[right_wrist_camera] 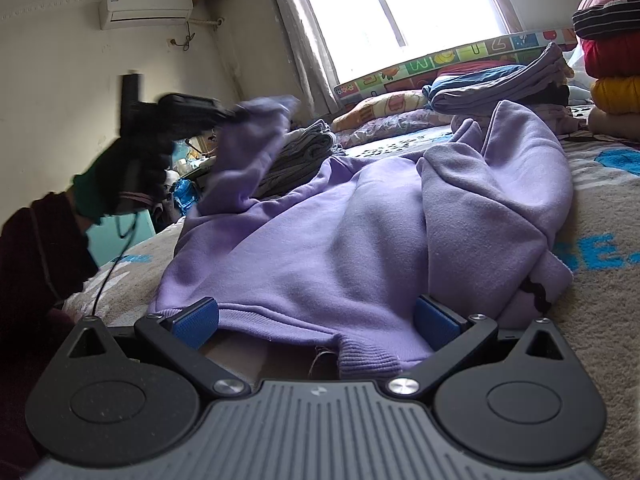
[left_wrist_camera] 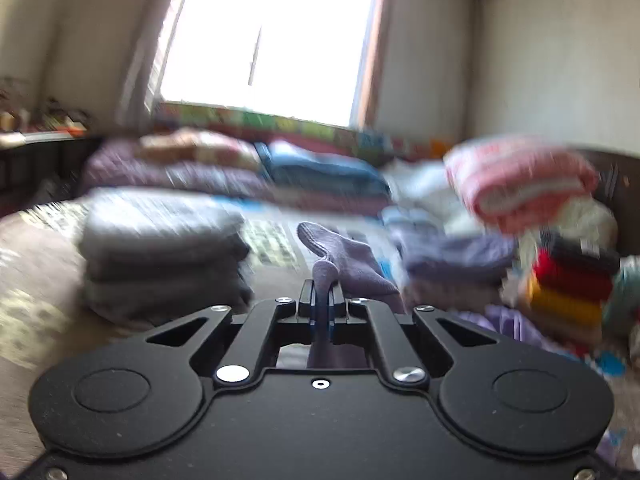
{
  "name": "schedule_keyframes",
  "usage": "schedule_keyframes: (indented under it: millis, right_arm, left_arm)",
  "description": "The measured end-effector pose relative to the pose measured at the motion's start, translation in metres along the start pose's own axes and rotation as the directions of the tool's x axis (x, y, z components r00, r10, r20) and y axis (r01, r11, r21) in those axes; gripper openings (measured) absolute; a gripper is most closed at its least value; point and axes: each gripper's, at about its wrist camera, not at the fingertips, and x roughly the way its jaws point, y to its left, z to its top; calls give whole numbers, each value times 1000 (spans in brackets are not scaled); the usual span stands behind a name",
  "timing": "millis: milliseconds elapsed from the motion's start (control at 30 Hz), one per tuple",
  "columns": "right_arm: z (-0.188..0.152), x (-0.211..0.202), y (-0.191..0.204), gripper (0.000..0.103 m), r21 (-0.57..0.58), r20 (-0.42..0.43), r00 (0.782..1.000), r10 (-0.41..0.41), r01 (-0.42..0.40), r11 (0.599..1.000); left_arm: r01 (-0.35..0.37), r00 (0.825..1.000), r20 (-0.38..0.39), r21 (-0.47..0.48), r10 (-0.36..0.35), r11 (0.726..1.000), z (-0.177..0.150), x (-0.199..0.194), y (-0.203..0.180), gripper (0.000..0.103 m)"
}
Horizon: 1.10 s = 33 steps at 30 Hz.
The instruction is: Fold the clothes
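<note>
Now the left gripper (left_wrist_camera: 321, 304) has its blue pads pinched tight on a fold of the lilac sweatshirt (right_wrist_camera: 360, 232), the cloth bunching up and flopping over to the right just past the fingertips. From the right wrist view that same gripper (right_wrist_camera: 228, 114) is lifted off the bed at the far left, gripped by a gloved hand (right_wrist_camera: 120, 176) on a dark sleeve (right_wrist_camera: 36, 248), and it carries the sweatshirt's sleeve (right_wrist_camera: 248, 152) up in the air, blurred.

The rest of the sweatshirt sprawls across the patterned bedspread (right_wrist_camera: 600, 280), body spread in the middle, the hood humped up on the right. Its ribbed hem lies nearest, right between the fingers of the right gripper (right_wrist_camera: 316, 320); those fingers stand wide apart, one blue pad (right_wrist_camera: 196, 320) at the left of the hem and one at the right, with the cloth loose between them and nothing clamped.

Over on the far left of the bed in the left wrist view sits a folded grey stack (left_wrist_camera: 160, 256). To the right, a heap of folded clothes (left_wrist_camera: 568, 280) in red, yellow and dark bands, with a pink blanket roll (left_wrist_camera: 520, 184) above it, all smeared by blur. At the far end, a bright window (left_wrist_camera: 272, 40) over a colourful play mat (right_wrist_camera: 460, 60) propped along the wall. An air conditioner (right_wrist_camera: 146, 8) hangs high on the left wall.
</note>
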Motion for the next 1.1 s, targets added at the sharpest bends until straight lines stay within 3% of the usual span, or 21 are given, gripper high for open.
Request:
schedule_keyframes:
  millis: [233, 433, 600, 767, 933, 1033, 1100]
  right_arm:
    - [0, 1, 1, 103, -3, -1, 1000, -9, 9, 1000]
    - [1, 2, 2, 103, -5, -5, 1000, -17, 17, 1000]
    - [2, 3, 3, 103, -8, -11, 1000, -22, 22, 1000]
    - [4, 4, 7, 103, -23, -28, 999, -41, 41, 999]
    - [10, 3, 21, 103, -73, -73, 992, -99, 94, 993]
    - [13, 3, 29, 103, -105, -99, 986, -134, 124, 987]
    - [16, -1, 44, 99, -160, -98, 982, -160, 143, 977]
  left_arm:
    - [-155, 977, 126, -119, 169, 981, 1, -63, 41, 3]
    - [-299, 943, 78, -232, 325, 925, -24, -87, 90, 3]
    - [-389, 914, -7, -301, 406, 871, -56, -101, 120, 3]
    - [-440, 894, -80, -346, 441, 829, -79, -109, 137, 3]
    - [-505, 863, -243, -396, 443, 767, -112, -95, 168, 4]
    - [-502, 865, -284, -497, 413, 708, -123, -98, 185, 12]
    - [-478, 877, -267, -557, 398, 679, -121, -107, 193, 20]
